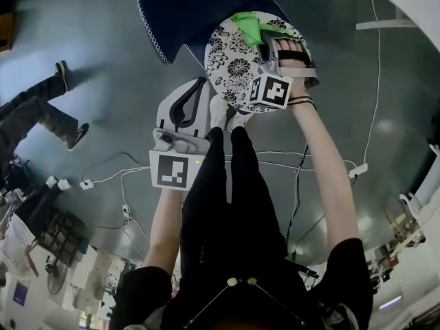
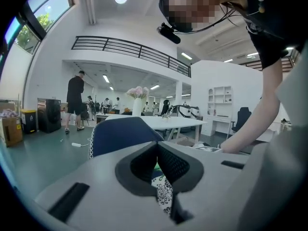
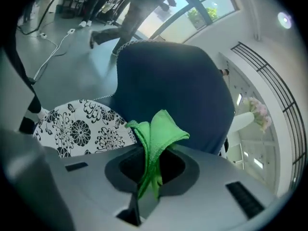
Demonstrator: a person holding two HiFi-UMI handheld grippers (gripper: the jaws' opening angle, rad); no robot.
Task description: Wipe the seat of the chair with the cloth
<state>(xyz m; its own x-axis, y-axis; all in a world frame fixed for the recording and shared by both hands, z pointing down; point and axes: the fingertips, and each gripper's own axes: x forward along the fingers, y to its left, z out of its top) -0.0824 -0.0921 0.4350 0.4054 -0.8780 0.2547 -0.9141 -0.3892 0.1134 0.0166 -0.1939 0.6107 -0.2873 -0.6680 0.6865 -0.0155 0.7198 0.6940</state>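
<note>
Pinching the cloth [image 1: 249, 25] in clenched fingers, right gripper [image 1: 267, 41] is over the seat [image 1: 230, 67], frame top centre; left gripper [image 1: 185, 108], fingers closed & empty, off seat's lower left.

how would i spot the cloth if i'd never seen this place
Find the dark blue backrest and, in front of it, the round black-and-white flowered seat. At the seat's edge nearest the backrest, the cloth is a bunched strip pinched in the right gripper. It is the only bright green thing there.
</note>
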